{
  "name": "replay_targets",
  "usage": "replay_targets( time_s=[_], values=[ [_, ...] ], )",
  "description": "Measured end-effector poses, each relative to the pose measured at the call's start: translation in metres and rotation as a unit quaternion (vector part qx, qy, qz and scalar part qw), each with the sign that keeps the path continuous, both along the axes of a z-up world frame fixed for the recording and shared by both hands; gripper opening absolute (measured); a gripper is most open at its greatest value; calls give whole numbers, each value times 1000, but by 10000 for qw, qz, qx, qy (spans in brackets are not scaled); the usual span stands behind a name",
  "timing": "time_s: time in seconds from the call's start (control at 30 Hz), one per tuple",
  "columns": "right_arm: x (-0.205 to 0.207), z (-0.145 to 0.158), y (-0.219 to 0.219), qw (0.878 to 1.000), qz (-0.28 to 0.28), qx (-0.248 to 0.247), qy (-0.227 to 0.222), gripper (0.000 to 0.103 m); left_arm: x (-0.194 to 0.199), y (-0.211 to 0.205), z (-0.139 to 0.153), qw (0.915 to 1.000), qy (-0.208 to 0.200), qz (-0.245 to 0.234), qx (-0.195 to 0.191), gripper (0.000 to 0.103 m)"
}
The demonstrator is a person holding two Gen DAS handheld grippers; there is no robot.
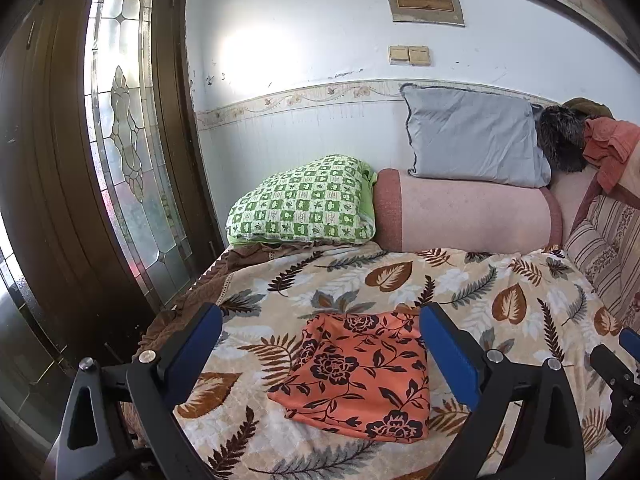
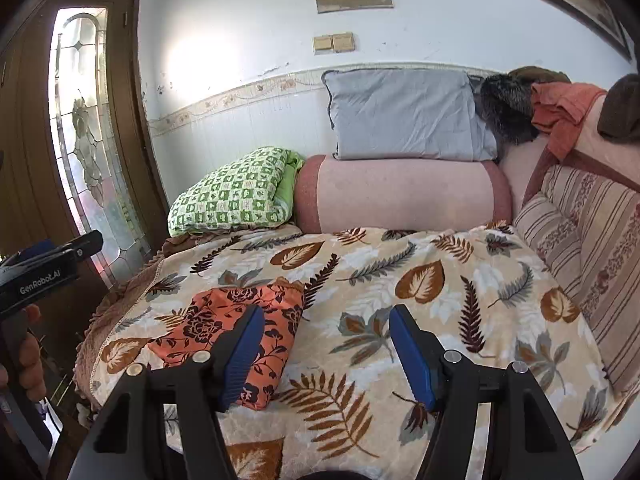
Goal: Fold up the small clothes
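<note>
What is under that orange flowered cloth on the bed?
The folded orange flowered cloth lies flat on the leaf-patterned blanket. Whatever lies beneath it, or inside its folds, is covered.

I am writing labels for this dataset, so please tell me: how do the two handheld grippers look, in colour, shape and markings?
Both are alike. The left gripper and the right gripper each have a black frame of angled arms with triangular cut-outs and round silver bolts. Their fingers carry flat blue pads, ribbed on the inner face. In the right wrist view, the left gripper's black body bears white lettering "GenRobot.AI". No cables or sleeves show.
</note>
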State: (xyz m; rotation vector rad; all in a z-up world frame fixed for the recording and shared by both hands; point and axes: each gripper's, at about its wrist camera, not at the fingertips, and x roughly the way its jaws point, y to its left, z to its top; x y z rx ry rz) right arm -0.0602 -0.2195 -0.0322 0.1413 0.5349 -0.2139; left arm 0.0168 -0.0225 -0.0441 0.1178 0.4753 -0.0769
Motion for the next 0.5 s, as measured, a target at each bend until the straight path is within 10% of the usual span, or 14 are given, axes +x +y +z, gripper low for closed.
replay_targets(
  time_s=[0.5],
  values=[
    [2,-2,9,9999,66,-123,-34,69,-1,0,1,10000,17,-4,-43,99]
  ],
)
